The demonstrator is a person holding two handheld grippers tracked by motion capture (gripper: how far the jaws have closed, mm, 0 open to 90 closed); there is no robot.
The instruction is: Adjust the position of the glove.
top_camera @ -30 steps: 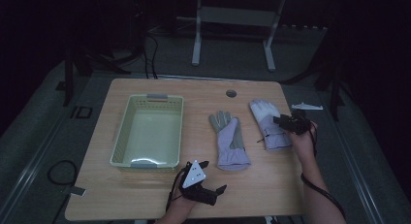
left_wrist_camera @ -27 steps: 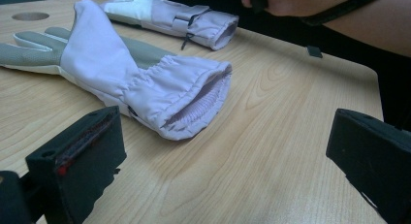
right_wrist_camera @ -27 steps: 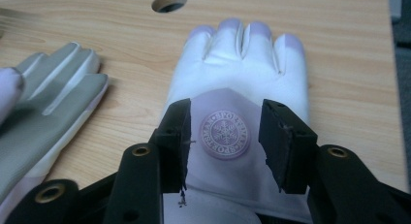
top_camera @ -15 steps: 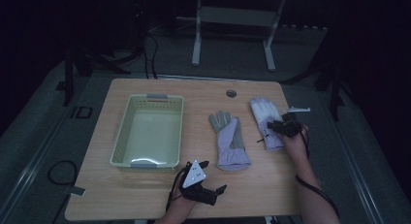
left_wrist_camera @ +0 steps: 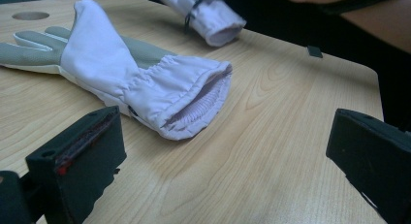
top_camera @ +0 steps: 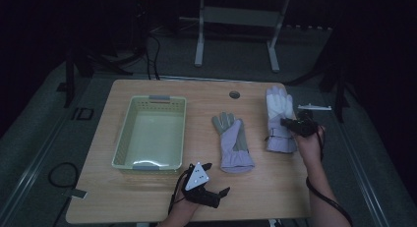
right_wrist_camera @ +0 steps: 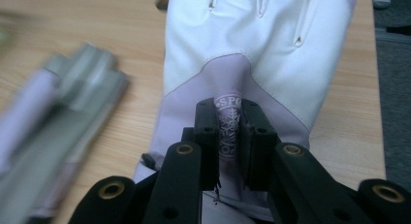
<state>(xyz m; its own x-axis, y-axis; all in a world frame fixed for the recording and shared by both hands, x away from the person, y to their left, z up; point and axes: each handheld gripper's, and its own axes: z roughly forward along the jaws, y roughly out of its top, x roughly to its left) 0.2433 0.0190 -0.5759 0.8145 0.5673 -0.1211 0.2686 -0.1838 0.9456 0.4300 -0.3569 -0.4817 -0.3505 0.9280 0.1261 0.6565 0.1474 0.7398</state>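
On the left half of the desk point(top_camera: 147, 197) I see a pale green basket point(top_camera: 125, 133) with perforated walls and grey handle tabs at its near and far rims; its floor is bare, with only a sheen of light on it. To the right of the basket, apart from it, lies the middle glove point(top_camera: 232, 141), lilac with grey fingers, flat on the wood, cuff toward me and fingers pointing away. In the left gripper view I look straight at its open cuff, ribbed lining showing.

My left hand-held gripper point(top_camera: 209, 195) sits low at the near edge of the desk, just in front of the basket's near right corner, the grey three-cornered plate on top. Its jaws stand wide apart with nothing between them; the middle glove's cuff lies beyond them, untouched.

Near the right edge lies the right glove point(top_camera: 279, 111), white at the fingers and lilac toward the cuff, also pointing away. My right hand-held gripper point(top_camera: 287, 123) is down on it from the right side. In the right gripper view the jaws are nearly together, pinching a raised fold of lilac fabric that carries a round printed emblem. A small round hole in the desk point(top_camera: 234, 95) sits near the far edge.
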